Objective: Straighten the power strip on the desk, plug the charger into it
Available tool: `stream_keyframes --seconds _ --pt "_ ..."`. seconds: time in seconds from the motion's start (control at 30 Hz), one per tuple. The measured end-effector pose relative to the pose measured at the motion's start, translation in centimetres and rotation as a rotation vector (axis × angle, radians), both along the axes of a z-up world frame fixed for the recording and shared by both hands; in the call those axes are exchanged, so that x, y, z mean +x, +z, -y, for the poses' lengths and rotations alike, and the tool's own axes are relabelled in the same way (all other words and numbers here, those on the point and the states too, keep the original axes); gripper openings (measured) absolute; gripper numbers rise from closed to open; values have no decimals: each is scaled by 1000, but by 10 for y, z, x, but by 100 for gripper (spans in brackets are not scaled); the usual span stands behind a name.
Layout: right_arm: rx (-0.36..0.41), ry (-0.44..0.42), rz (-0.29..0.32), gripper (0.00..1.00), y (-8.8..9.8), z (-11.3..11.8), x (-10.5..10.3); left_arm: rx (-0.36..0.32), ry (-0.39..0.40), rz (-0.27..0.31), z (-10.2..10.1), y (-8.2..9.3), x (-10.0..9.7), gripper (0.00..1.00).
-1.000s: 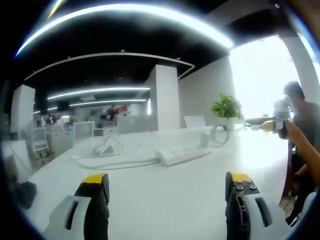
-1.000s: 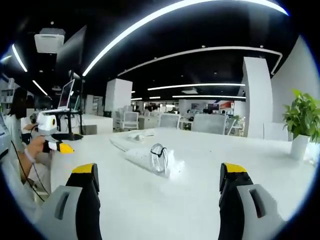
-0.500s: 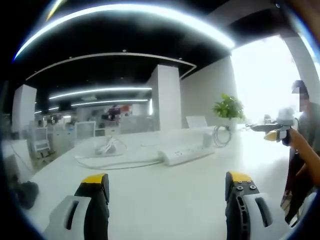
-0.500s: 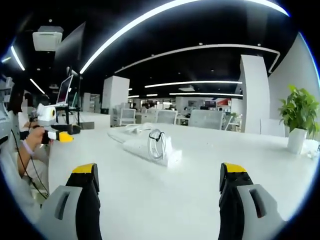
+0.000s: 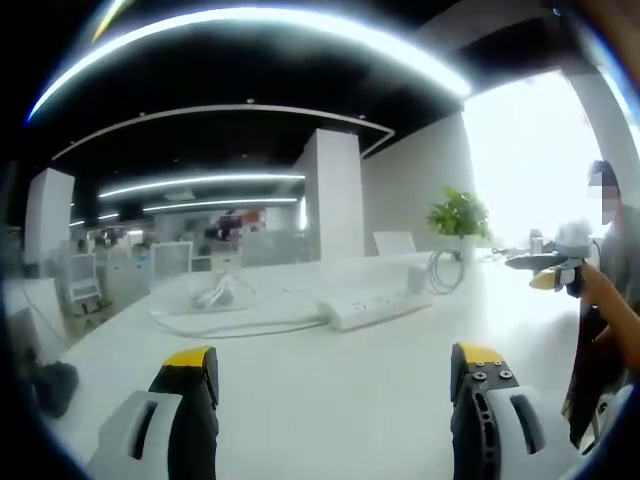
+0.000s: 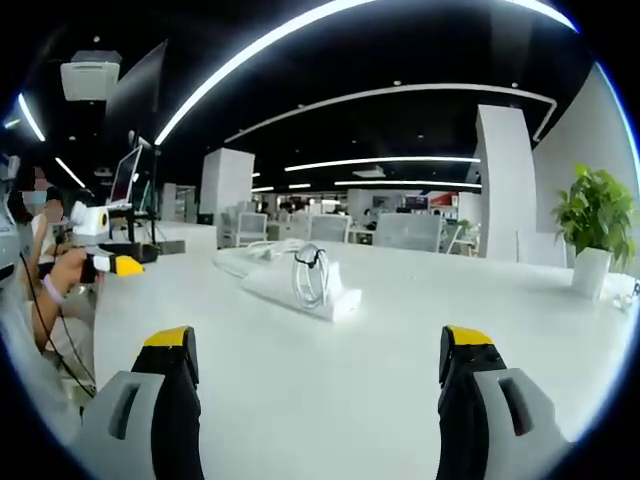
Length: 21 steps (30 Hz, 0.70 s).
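Closer in the right gripper view than a second ago, the power strip (image 6: 300,291) lies mid-bench (image 6: 420,340), a coiled cable (image 6: 311,277) on it. Left gripper (image 5: 335,375) and right gripper (image 6: 315,375) are both apart, holding nothing, bare bench all round.

Pretty dim room, lit by ceiling light strips (image 5: 250,25) that the fisheye bends hard. The window (image 5: 525,150) blows out white, glaring across the desk (image 5: 330,380); far stuff's soft.

White power strip (image 5: 375,306) lies flat mid-desk, the white charger (image 5: 415,280) with coiled cable at its end.
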State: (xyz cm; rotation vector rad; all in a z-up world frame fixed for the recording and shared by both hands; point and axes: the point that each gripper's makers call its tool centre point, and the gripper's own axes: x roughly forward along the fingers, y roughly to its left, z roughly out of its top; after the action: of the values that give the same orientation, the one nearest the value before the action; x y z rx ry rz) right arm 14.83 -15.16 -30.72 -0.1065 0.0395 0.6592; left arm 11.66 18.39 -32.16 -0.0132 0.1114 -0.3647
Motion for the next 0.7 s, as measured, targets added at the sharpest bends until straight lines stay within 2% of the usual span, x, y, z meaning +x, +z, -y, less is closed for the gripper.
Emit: stream_keyframes --seconds 0.7 --pt "8 4 -2 100 0 -2 0 -2 3 -2 0 -2 0 99"
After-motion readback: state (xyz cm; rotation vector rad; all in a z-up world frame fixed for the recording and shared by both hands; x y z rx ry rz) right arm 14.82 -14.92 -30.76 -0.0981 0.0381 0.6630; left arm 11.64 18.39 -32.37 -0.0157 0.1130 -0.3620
